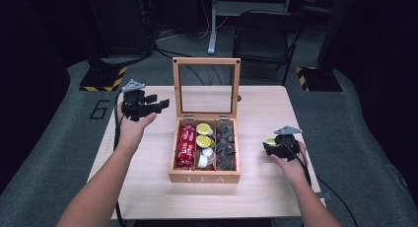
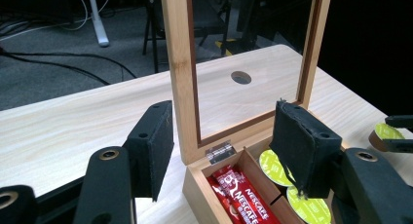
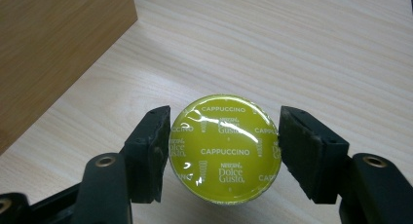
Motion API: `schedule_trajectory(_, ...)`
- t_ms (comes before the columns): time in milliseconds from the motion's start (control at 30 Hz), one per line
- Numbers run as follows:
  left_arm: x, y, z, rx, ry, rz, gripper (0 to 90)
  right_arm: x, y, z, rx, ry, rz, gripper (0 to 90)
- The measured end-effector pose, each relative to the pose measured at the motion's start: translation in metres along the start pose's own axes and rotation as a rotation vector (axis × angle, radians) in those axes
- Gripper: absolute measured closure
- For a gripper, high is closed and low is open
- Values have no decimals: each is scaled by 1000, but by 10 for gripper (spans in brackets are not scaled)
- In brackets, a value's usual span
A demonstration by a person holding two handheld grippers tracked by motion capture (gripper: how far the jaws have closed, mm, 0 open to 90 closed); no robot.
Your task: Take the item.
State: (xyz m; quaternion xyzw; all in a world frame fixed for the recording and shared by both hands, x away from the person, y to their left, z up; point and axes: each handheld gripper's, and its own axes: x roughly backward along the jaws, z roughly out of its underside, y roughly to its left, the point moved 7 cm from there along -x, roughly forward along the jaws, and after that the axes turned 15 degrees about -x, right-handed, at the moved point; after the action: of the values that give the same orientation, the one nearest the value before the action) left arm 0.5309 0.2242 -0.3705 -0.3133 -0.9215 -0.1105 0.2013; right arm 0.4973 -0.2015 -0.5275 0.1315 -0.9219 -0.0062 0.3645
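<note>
A wooden tea box [image 1: 204, 177] stands mid-table with its glass lid [image 1: 206, 61] upright. Inside lie red Nescafe sachets [image 1: 186, 145], yellow-green capsules [image 1: 203, 130], white pods [image 1: 204, 156] and dark packets [image 1: 226, 144]. My right gripper [image 1: 269, 146] sits low over the table, right of the box, shut on a yellow-green Cappuccino capsule [image 3: 225, 148]; both pads [image 3: 153, 153] touch its rim. My left gripper [image 1: 158, 101] hovers left of the lid, open, with nothing between its jaws. In the left gripper view the sachets [image 2: 241, 199] and capsules [image 2: 275, 168] lie beyond its pads [image 2: 155, 141].
The light wooden table [image 1: 148, 187] has bare room on both sides of the box and a cable hole [image 2: 241, 77] behind the lid. A black chair [image 1: 266, 34] and stands with hazard tape [image 1: 103, 81] stand on the grey floor beyond the far edge.
</note>
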Motion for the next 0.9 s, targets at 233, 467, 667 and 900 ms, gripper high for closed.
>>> schedule_trajectory(233,-1,0,1,-13,8,2,406,-3,0,4,-12,16,5,370)
schedule_trajectory(467,-2,-1,1,-16,8,5,406,-5,-2,8,-24,29,10,370)
schedule_trajectory(667,-2,0,2,-13,8,3,406,-8,-2,12,-28,30,18,369)
schedule_trajectory(900,-1,0,2,-10,9,3,406,-9,-1,12,-37,29,12,364)
